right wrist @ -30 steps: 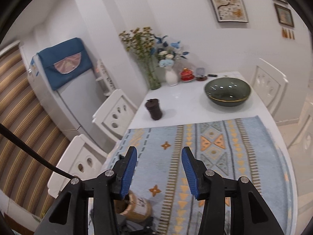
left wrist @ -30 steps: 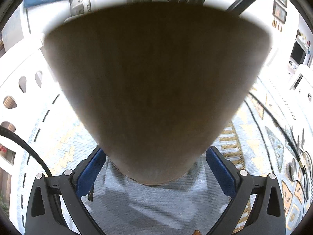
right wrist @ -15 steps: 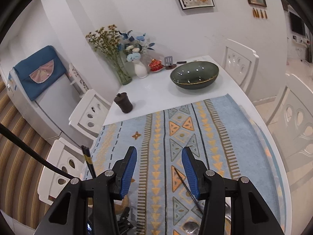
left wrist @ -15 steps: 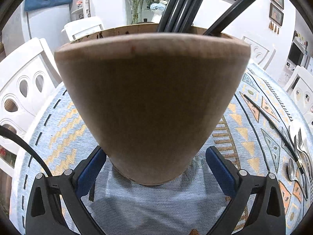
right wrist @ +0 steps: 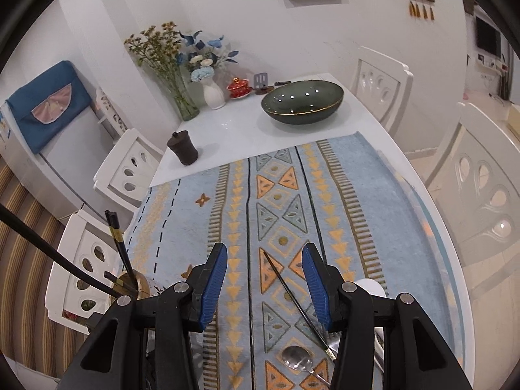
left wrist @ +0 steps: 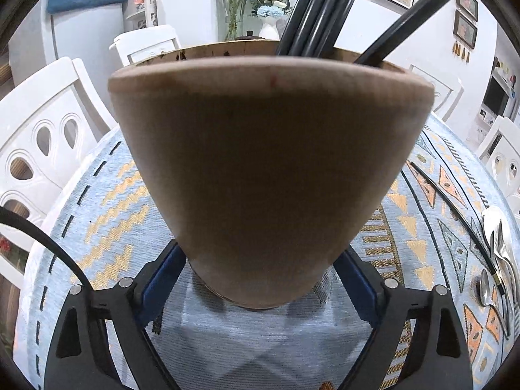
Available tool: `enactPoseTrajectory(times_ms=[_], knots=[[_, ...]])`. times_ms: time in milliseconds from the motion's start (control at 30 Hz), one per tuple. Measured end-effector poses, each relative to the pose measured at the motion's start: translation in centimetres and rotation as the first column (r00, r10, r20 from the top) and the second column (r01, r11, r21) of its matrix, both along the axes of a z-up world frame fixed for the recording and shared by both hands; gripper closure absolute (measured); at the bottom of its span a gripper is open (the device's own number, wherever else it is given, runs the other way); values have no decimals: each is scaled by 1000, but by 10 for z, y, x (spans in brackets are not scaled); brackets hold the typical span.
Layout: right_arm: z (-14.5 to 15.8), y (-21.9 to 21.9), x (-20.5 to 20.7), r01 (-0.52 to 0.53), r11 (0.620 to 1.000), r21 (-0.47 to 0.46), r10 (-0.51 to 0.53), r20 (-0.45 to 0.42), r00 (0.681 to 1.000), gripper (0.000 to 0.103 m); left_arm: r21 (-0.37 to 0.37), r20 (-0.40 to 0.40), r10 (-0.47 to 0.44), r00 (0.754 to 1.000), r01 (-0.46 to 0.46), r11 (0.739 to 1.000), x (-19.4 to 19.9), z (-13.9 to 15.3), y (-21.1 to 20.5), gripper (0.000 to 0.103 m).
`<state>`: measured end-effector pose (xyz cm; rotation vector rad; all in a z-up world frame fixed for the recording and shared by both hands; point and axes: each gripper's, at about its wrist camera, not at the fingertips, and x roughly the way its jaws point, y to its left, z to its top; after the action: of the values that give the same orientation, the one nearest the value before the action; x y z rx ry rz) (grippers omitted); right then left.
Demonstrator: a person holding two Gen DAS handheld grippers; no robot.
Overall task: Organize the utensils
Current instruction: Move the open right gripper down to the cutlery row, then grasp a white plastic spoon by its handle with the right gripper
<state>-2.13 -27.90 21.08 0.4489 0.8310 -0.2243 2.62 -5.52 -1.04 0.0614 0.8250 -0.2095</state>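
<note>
My left gripper (left wrist: 260, 279) is shut on a brown wooden utensil holder (left wrist: 266, 169), its blue pads against the holder's base. The holder stands on the patterned cloth and has several black chopsticks (left wrist: 321, 6) in it. The holder with its chopsticks also shows in the right wrist view (right wrist: 131, 284). My right gripper (right wrist: 265, 279) is open and empty above the cloth. A single black chopstick (right wrist: 294, 299), a metal spoon (right wrist: 294, 359) and a white spoon (right wrist: 373, 287) lie just below it. In the left wrist view the spoons and a fork (left wrist: 499, 250) lie at the far right.
A blue patterned cloth (right wrist: 282, 201) covers the near part of the white table. Farther back stand a dark lidded cup (right wrist: 182, 149), a green bowl (right wrist: 302, 100), flower vases (right wrist: 213, 92) and a red pot (right wrist: 239, 87). White chairs (right wrist: 383, 84) surround the table.
The holder has tipped back upright in my left gripper, so its rim and chopsticks show. My right gripper has swung right and down, bringing the loose chopstick and spoons into view.
</note>
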Motion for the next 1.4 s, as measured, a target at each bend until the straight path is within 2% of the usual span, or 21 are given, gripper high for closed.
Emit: enactPoseTrajectory(times_ms=[233,367,433,533,633,700,733,767,800,833,867,933,1000,1167,1267,1400], knots=[[-4,-1,-11,14,1000,-11,-15,-26,1000,57,1,1,-1,1000,1,1000,1,0,0,12],[-23,2,-21,-20,999,-44,14,-124,992,57,2,2,-1,1000,1,1000,-1,-1,-1,12],[-41,2,-30,-38,999,-30,32,-181,983,56,3,2,-1,1000,1,1000,-1,0,-1,12],[-81,3,-42,-51,999,15,53,-306,950,56,4,1,-1,1000,1,1000,-2,-1,-1,12],[-108,4,-48,-53,998,18,55,-383,922,56,4,0,-1,1000,1,1000,-1,-1,0,12],[-121,2,-50,-44,999,-24,29,-439,898,56,3,-1,-1,1000,1,1000,-2,-1,-1,11],[-127,0,-51,-29,996,-81,-12,-467,884,57,1,-1,-1,1000,1,1000,-1,-2,-1,11],[-130,-4,-53,-2,989,-151,-72,-481,874,63,1,-3,-2,1000,2,1000,-1,-2,-1,11],[-132,-8,-54,16,985,-174,-99,-482,870,67,1,-5,-2,1000,2,1000,0,-2,-1,11],[-134,-16,-56,39,986,-161,-112,-476,872,76,2,-7,-1,1000,1,1000,0,-3,-1,11],[-135,-26,-58,72,990,-119,-120,-464,878,78,3,-7,-1,1000,1,1000,0,-3,-1,11],[-139,-44,-62,132,990,-43,-137,-447,884,79,3,-7,-1,1000,1,1000,1,-3,0,11],[-141,-52,-60,148,989,-25,-144,-438,887,80,5,-8,-1,1000,1,1000,1,-3,0,11],[-152,-56,-37,98,995,7,-83,-469,879,80,1,-12,-1,1000,1,1000,2,-3,1,10],[-155,-60,-24,61,997,-38,-72,-486,871,80,-5,-23,-1,1000,0,1000,5,-5,2,10],[-162,-74,-4,25,1000,9,-18,-482,876,80,-11,-24,-2,1000,2,1000,7,-4,4,10]])
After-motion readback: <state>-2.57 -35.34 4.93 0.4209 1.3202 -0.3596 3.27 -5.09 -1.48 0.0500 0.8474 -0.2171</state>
